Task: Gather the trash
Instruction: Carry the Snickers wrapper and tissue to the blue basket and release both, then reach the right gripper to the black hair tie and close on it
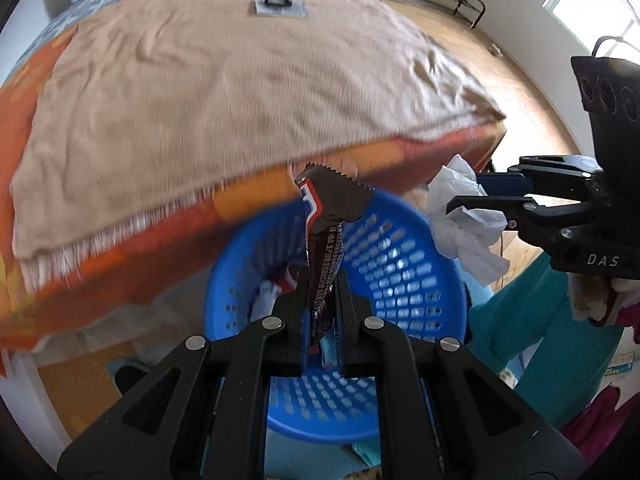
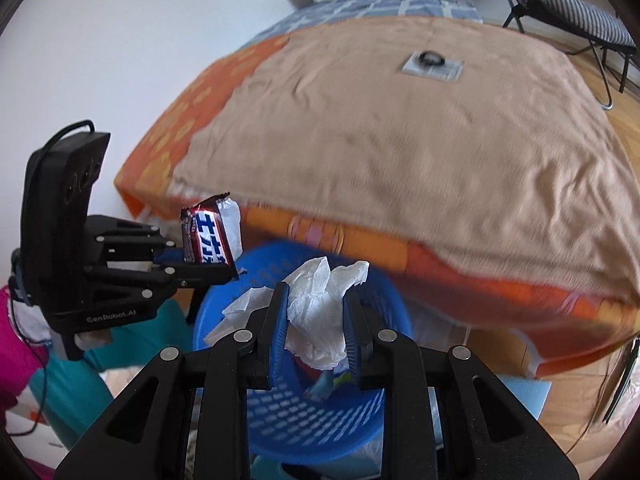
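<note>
Left wrist view.
- Left gripper (image 1: 322, 312), lower centre: jaws pressed onto a brown candy wrapper (image 1: 326, 236), which stands up between the fingers, its serrated end near frame centre.
- Blue perforated basket (image 1: 400, 272), directly behind and beneath the wrapper; some scraps already lie at its bottom, too small to identify.
- Right gripper (image 1: 478, 196), right edge: jaws pinching a crumpled white tissue (image 1: 468, 224), held at the basket's right rim.
- Bed with tan blanket (image 1: 224, 92), filling the upper half; a small flat card with a dark ring on it (image 1: 280, 5) sits near the top centre.

Right wrist view.
- Right gripper (image 2: 316, 316), lower centre: fingers closed around the white tissue (image 2: 320, 312), which bulges above and below them.
- Blue basket (image 2: 280, 416), below the tissue; coloured scraps visible inside.
- Left gripper (image 2: 200, 264), left of centre: clamped on the candy wrapper (image 2: 210, 236), red and blue print facing the lens, held over the basket's left rim.
- Tan blanket (image 2: 420, 140) on the bed, upper right.

Step in hand (judged): both pieces of trash are carried and positioned over the basket; drop-off is due.

Next move calls for: centring each item over the opening, then parting the jaws. The tissue overhangs the rim in the left view and may catch there; the wrapper could cling to a finger.
</note>
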A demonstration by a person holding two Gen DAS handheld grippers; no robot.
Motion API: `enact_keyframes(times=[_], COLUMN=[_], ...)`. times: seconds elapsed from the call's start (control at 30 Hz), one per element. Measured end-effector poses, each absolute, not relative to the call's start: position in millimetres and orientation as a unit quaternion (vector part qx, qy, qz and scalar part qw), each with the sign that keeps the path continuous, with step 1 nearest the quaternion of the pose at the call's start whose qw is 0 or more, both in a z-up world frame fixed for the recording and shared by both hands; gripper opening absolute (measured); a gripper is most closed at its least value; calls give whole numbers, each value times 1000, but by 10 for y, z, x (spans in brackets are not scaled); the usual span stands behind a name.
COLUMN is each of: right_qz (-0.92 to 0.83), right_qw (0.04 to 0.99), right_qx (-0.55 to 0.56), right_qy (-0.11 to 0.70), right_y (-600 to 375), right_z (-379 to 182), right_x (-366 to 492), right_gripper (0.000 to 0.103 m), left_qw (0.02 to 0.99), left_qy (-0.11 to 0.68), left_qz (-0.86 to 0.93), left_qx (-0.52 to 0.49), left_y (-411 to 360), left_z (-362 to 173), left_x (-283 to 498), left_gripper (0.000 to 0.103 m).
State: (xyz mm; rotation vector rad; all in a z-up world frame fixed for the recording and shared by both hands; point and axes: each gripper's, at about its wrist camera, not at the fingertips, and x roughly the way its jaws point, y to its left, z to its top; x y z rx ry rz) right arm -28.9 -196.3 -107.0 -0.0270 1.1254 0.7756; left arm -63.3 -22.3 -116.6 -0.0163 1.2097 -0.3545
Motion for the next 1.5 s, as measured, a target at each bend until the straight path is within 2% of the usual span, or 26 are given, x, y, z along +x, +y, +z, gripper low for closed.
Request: enact_keyframes(times=[0.23,0.63,0.7,0.77,0.8,0.87,1.03,1.3,1.37,1.5], right_qz=[360,356,354,352,351,349,342,333,332,325], right_qw=[760,751,749,745,744,743,745,745,746,753], right_qx=[-29,-39,-41,-43,-44,-44,-41,-41,-41,-41], right_qy=[540,555,558,564,567,569,571,577,576,571], right_y=[-1895,-1853,-1849,-1834,-1815,-1800,-1822,-1840,-1848,-1868], right_z=[-1251,-1384,-1399,-1428,-1441,-1465,-1488,-1513,-1506,-1471], right_x=[-459,-543,-546,-546,-544,-537,-516,-500,-496,-480], right_gripper=[23,24,25,26,27,28,48,50,50,51], left_qw=[792,782,780,781,783,783,780,778,780,784], left_qy=[587,600,602,602,599,599,604,609,608,602], left_qz=[-167,-168,-169,-167,-167,-167,-161,-152,-151,-149], left_qx=[-7,-13,-11,-10,-11,-12,-11,-12,-13,-16], left_y=[-270,-319,-326,-328,-332,-331,-323,-308,-300,-294], left_z=[-1420,-1555,-1563,-1567,-1563,-1563,-1596,-1639,-1631,-1591], left_x=[-860,-946,-953,-957,-961,-963,-955,-950,-942,-914], left_gripper=[8,8,13,37,40,40,41,42,52,54])
